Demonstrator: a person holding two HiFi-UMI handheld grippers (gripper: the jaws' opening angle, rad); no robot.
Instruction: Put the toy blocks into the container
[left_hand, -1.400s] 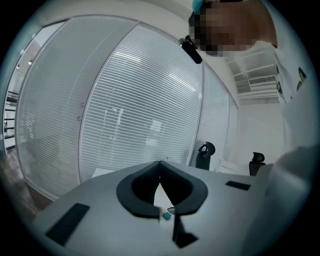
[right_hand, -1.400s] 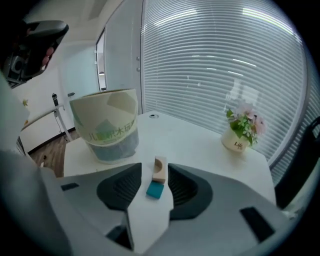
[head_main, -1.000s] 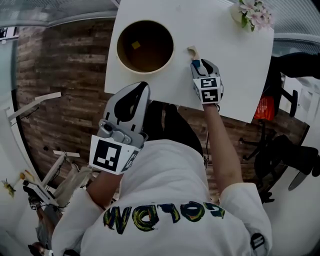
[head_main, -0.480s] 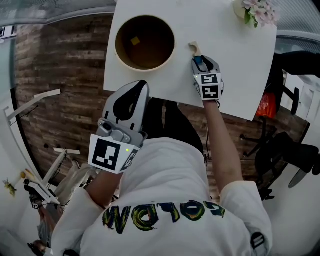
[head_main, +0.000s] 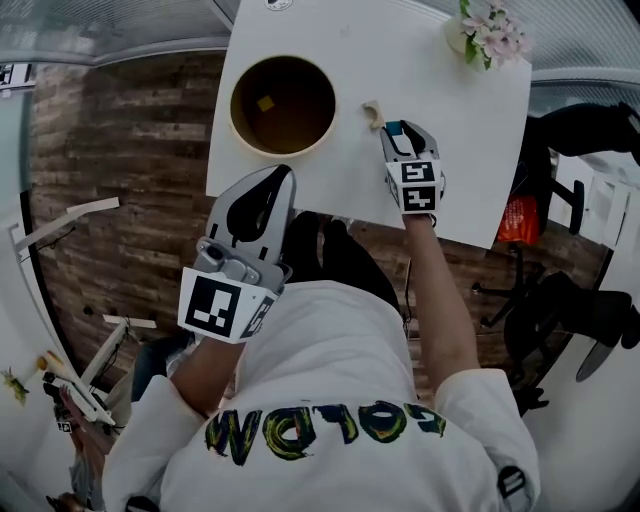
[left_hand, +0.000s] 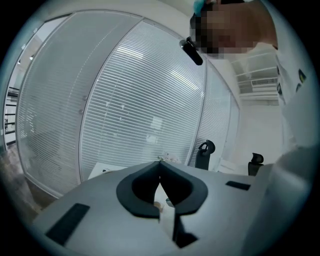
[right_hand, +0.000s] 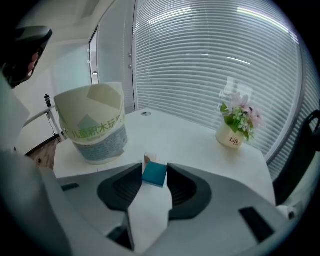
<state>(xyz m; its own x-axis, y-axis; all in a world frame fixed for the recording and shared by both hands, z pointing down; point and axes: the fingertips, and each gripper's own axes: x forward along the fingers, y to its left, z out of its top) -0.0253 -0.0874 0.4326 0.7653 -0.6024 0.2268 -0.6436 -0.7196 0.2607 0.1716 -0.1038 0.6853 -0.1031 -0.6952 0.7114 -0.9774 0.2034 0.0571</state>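
On the white table (head_main: 455, 150) stands a round paper container (head_main: 283, 105), also in the right gripper view (right_hand: 92, 127), with a small yellow block (head_main: 265, 102) on its bottom. My right gripper (head_main: 397, 130) is to its right. Its jaws have just been closing and are shut on a teal block (right_hand: 155, 174), which it holds just above the table. Beyond the jaws a pale wooden block (head_main: 372, 112) (right_hand: 149, 158) lies on the table. My left gripper (head_main: 262, 190) hangs at the table's near edge, shut and empty (left_hand: 160, 165).
A small pot of pink flowers (head_main: 482, 30) (right_hand: 235, 132) stands at the table's far right corner. Brown plank flooring (head_main: 120, 150) lies to the left of the table. Dark office chairs (head_main: 560, 310) stand on the right.
My right gripper has lifted slightly with the teal block and drawn a little away from the wooden block. The left gripper has stayed put.
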